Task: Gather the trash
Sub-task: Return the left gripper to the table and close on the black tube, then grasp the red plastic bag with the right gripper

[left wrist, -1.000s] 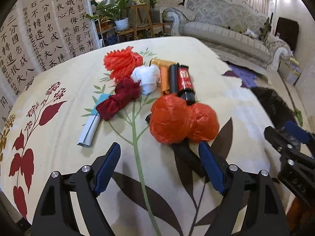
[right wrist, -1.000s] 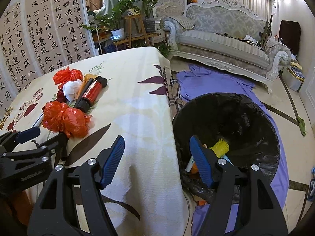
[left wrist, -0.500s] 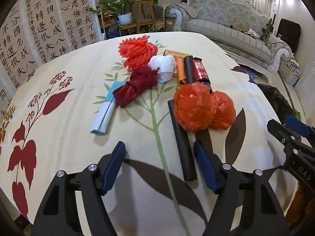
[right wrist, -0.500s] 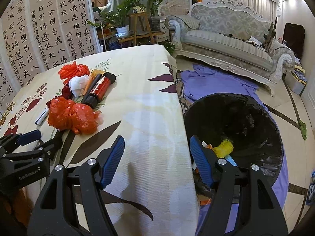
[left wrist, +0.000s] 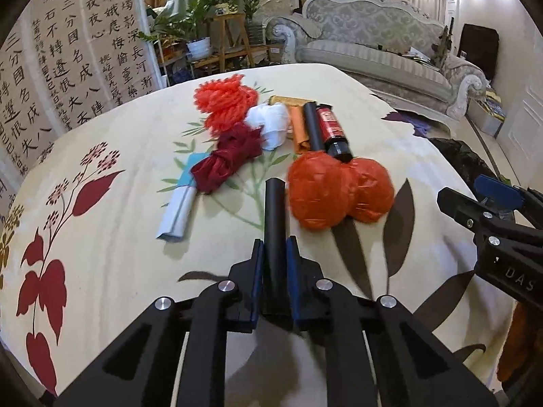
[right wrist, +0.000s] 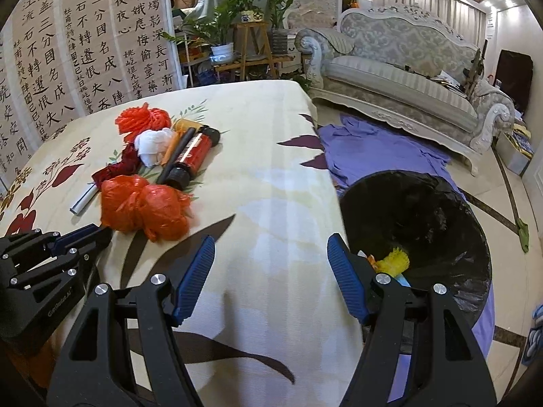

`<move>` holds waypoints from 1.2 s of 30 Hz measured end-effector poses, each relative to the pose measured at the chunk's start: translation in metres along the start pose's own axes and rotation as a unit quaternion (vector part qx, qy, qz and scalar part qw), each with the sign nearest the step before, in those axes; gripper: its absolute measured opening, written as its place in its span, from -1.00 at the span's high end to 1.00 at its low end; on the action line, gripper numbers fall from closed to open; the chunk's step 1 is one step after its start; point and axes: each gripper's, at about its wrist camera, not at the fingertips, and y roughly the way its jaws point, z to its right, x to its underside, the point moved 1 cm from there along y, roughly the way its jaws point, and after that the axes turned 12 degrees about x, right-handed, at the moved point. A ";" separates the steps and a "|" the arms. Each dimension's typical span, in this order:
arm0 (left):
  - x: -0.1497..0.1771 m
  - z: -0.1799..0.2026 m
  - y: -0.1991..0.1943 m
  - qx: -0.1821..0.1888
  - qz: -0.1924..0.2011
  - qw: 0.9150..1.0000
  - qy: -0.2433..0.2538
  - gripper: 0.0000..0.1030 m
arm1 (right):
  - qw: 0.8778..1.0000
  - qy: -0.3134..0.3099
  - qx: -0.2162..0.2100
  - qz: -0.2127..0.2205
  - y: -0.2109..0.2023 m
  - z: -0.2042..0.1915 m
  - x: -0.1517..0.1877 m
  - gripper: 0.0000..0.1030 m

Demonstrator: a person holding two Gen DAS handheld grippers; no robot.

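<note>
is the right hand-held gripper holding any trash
No, the right hand-held gripper stands open with only the tablecloth showing between its fingers.

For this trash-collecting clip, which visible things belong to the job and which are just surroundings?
Job:
left gripper, shut on black tube
orange plastic bag
red bottle
white wad
bin

Surroundings:
sofa
potted plants
purple cloth
</note>
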 end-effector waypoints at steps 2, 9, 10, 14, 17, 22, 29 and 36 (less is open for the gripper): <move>0.002 -0.005 -0.003 0.001 0.001 1.000 -0.005 0.72 | 1.000 -0.006 -0.004 0.003 -0.003 -0.006 -0.001 -0.32; 0.007 -0.014 -0.017 0.002 0.013 1.000 -0.016 0.72 | 0.999 -0.027 -0.023 0.015 -0.011 -0.030 -0.008 -0.44; 0.006 -0.017 -0.020 0.002 0.016 1.000 -0.018 0.72 | 0.999 -0.031 -0.027 0.017 -0.012 -0.034 -0.009 -0.44; 0.006 -0.027 -0.031 -0.002 0.030 0.999 -0.028 0.72 | 0.998 -0.043 -0.039 0.021 -0.014 -0.052 -0.014 -0.46; 0.006 -0.036 -0.040 -0.007 0.043 0.998 -0.035 0.72 | 0.997 -0.048 -0.049 0.024 -0.014 -0.065 -0.018 -0.55; 0.007 -0.056 -0.046 -0.028 0.054 0.997 -0.046 0.72 | 0.997 -0.060 -0.054 0.016 -0.005 -0.083 -0.024 -0.57; 0.009 -0.094 -0.041 -0.054 0.048 0.994 -0.076 0.72 | 0.996 -0.081 -0.043 -0.003 0.011 -0.103 -0.027 -0.65; 0.013 -0.108 -0.034 -0.051 0.039 0.994 -0.093 0.72 | 0.994 -0.103 -0.035 -0.018 0.019 -0.111 -0.024 0.02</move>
